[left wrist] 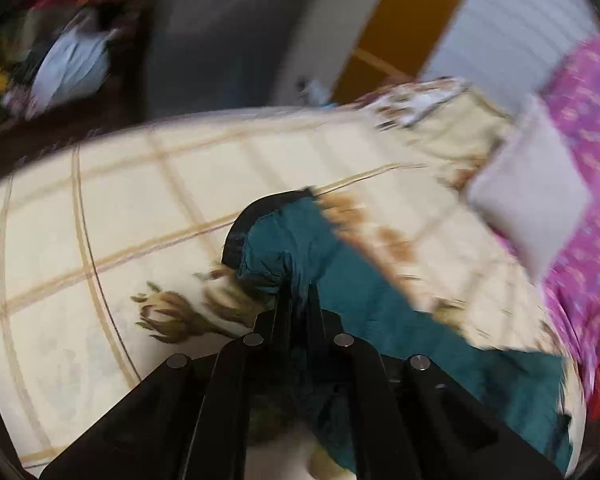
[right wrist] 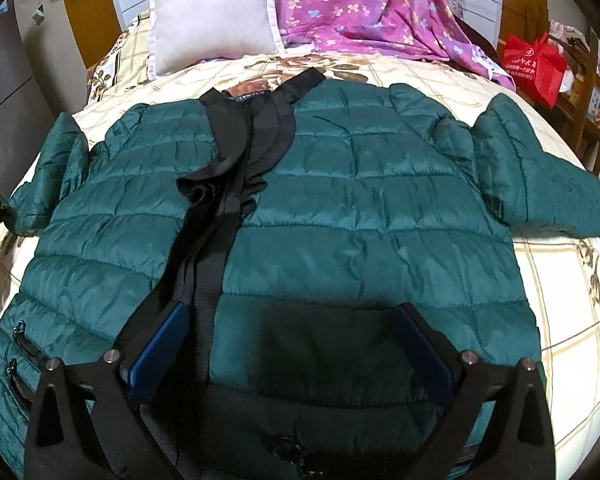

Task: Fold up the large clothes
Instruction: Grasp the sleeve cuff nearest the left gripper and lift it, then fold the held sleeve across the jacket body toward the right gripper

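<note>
Cream floral bedspread (right wrist: pixel 560 280) covers the bed where the work happens. Nearest, the right gripper (right wrist: pixel 292 344) hovers with its blue-padded jaws spread wide and empty over the hem of the dark green quilted puffer jacket (right wrist: pixel 360 208), which lies flat, front up. Its long axis runs from the hem towards the collar, pointing at the pale square pillow (right wrist: pixel 212 16) and purple flowered blanket (right wrist: pixel 360 4) beyond. The left gripper (left wrist: pixel 298 296) is pinched closed on the jacket's sleeve cuff. Judging by the slick fabric, the cuff could slip free mid-fold, or the puffy sleeve spring back.
</note>
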Available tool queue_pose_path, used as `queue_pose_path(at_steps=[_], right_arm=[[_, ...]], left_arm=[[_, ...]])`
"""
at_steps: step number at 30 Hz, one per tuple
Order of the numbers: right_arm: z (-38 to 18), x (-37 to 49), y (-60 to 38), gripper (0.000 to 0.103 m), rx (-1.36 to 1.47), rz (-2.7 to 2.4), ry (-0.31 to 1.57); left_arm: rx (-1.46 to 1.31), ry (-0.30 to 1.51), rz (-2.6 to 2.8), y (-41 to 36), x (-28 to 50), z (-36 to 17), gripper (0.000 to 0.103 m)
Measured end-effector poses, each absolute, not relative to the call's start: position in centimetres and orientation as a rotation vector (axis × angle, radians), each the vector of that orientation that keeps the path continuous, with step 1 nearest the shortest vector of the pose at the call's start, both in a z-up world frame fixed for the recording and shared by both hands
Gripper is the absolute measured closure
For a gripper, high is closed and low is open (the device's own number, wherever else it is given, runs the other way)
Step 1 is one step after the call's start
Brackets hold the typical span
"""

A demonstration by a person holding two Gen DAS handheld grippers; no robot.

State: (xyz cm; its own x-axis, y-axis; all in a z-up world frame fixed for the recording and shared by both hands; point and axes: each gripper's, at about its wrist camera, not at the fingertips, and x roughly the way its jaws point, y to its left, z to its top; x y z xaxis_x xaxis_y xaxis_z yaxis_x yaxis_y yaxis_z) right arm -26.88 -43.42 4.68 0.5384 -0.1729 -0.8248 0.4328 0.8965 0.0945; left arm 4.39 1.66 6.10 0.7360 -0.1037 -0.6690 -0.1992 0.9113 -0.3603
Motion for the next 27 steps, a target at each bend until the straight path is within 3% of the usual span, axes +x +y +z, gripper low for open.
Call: queue_pose_path(at_steps=[11,27], right_arm=[[6.3,-28.5,-45.1,0.0,0.365,-0.385,0.879],[8.6,-32.9,-49.5,0.0,0.452,-0.454,0.807]], left_arm=[[-0.237,0.605,-0.353,-12.2,-7.2,17.7,0.103],[-0.035,0.704,-0.654,-31.6,-17.1,15.8,0.103]])
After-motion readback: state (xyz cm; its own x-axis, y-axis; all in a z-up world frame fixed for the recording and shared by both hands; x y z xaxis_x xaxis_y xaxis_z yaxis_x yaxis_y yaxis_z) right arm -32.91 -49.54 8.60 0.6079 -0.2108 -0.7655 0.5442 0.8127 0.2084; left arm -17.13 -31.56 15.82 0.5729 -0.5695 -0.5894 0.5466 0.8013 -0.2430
